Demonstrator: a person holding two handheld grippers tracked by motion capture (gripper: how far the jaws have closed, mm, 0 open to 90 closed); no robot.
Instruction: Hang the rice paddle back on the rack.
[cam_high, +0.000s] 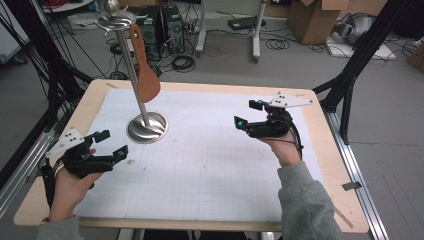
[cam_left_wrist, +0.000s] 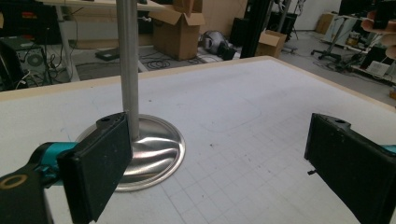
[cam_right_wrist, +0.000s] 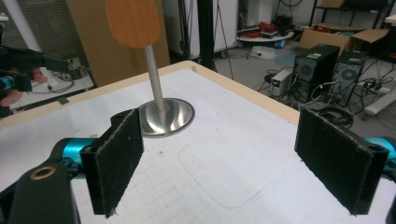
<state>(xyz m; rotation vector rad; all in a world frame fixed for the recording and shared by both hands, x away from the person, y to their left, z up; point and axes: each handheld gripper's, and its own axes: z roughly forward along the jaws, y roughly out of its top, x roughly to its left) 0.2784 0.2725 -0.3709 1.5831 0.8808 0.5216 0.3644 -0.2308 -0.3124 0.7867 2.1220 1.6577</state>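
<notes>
Both pairs of jaws stand wide apart with nothing between them. In the high view the left gripper (cam_high: 106, 145) sits at the lower left of the frame and the right gripper (cam_high: 250, 114) right of centre, each held low over the white gridded mat (cam_high: 210, 165) that covers the table (cam_high: 320, 150).

Outward from the jaws, the thing in play is the wooden spatula (cam_high: 145, 70), which hangs blade-down from the hook ring at the top of the metal stand (cam_high: 146, 127) in the upper left of the frame. Its long axis runs close to vertical, tilted a little, with the blade beside the pole and clear of the mat. The left gripper looks the nearer of the two: in its own view the pole (cam_left_wrist: 128, 65) rises just past its left-hand jaw. The right gripper is farther off, but it faces the spatula (cam_right_wrist: 133, 21) squarely (the blade tops the frame's upper left). A grasp would likely need a reach upward and a turn of the jaws to close across the flat blade or handle.

No brand, label or writing can be read.
</notes>
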